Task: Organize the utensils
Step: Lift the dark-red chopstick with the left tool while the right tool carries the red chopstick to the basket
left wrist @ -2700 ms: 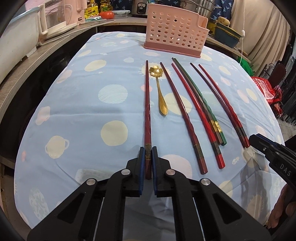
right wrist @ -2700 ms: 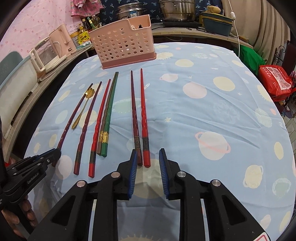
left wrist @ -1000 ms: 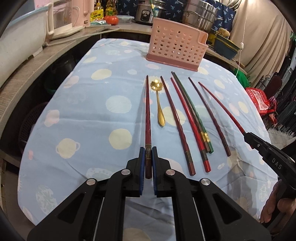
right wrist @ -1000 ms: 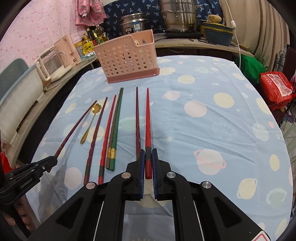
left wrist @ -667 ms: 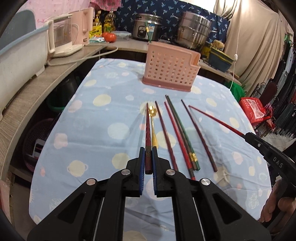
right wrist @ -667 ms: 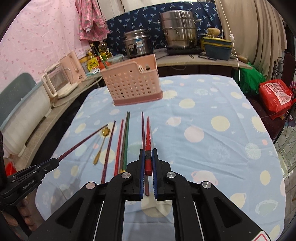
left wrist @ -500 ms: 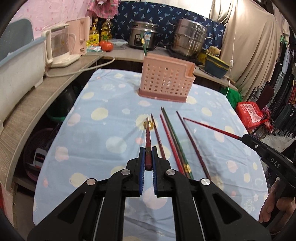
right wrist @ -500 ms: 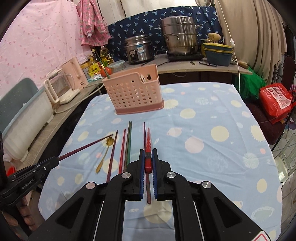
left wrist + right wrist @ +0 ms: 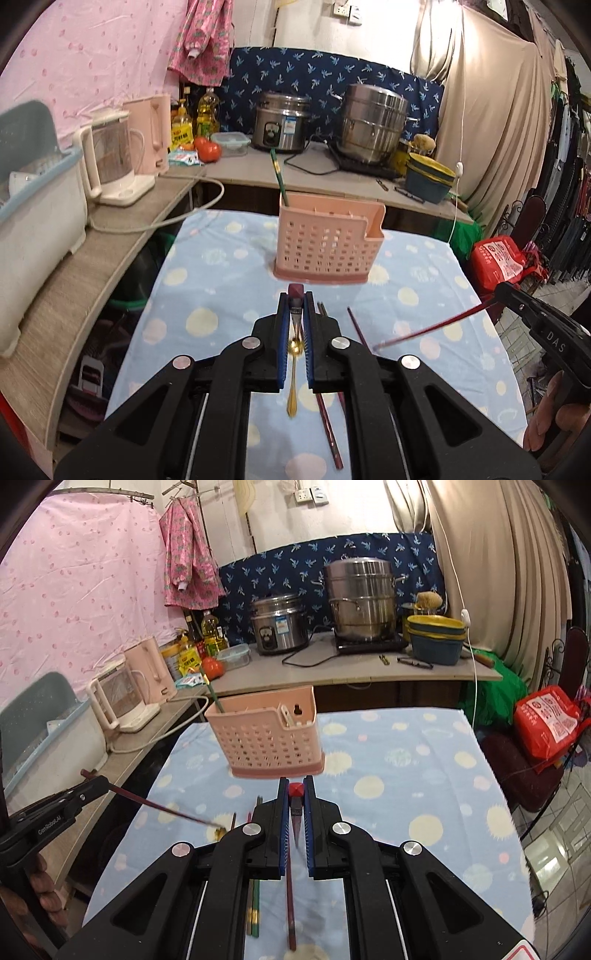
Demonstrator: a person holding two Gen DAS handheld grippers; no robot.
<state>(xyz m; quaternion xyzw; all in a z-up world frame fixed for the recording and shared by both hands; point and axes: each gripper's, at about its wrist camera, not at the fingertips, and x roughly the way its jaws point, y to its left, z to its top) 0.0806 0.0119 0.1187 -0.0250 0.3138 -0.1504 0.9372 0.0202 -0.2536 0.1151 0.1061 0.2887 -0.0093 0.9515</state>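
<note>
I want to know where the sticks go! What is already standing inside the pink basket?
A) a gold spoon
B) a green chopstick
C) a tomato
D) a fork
B: a green chopstick sticks up out of the left end of the pink basket, while the gold spoon lies on the table.

Pink perforated basket (image 9: 327, 243); pale blue cloth (image 9: 207, 280) with cream dots; gold spoon (image 9: 293, 373); dark red chopstick (image 9: 297, 789); black grippers, blue pads (image 9: 283, 350).
</note>
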